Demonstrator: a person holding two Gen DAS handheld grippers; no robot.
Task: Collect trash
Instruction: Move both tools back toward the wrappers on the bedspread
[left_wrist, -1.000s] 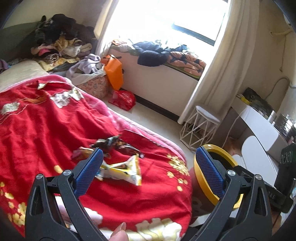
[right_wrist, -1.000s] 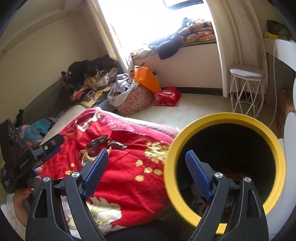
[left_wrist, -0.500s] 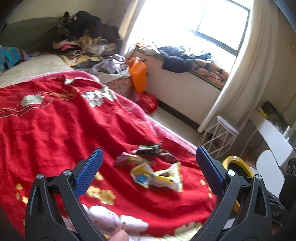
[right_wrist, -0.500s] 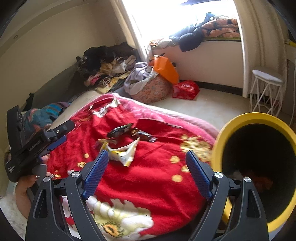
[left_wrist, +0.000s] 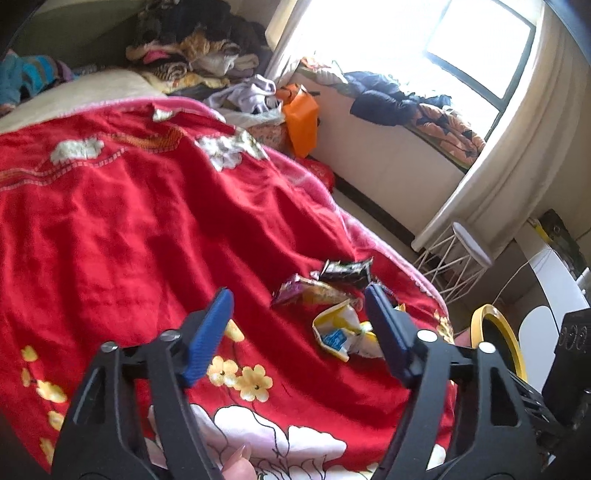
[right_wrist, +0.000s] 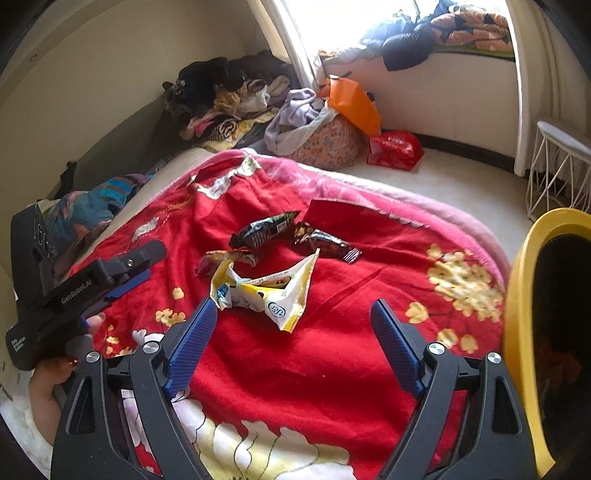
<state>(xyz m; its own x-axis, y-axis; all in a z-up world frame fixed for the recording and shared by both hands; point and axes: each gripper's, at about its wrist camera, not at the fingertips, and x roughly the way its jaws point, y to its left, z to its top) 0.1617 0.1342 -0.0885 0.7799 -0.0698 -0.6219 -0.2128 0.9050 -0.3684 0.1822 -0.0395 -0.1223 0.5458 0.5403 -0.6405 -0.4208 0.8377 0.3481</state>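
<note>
Several snack wrappers lie together on the red flowered blanket (right_wrist: 332, 350): a yellow-white one (right_wrist: 266, 291), two dark ones (right_wrist: 266, 227) (right_wrist: 325, 243) and a purple-orange one (right_wrist: 225, 258). They also show in the left wrist view, the yellow-white wrapper (left_wrist: 340, 332) partly behind my fingers. My right gripper (right_wrist: 291, 332) is open and empty, just short of the yellow-white wrapper. My left gripper (left_wrist: 299, 321) is open and empty, above the blanket to the left of the pile; it shows in the right wrist view (right_wrist: 110, 273). The yellow-rimmed bin (right_wrist: 524, 295) stands at the bed's right edge.
Piles of clothes (right_wrist: 229, 99) and an orange bag (right_wrist: 354, 103) lie beyond the bed. A red bag (right_wrist: 395, 149) sits on the floor. A white wire stool (right_wrist: 557, 162) stands near the curtain. A white desk (left_wrist: 554, 273) is at the right.
Both grippers swung left, away from the bin and over the bed. The wrappers now sit nearer the middle of both views, and the bin has slid to the right edge.
</note>
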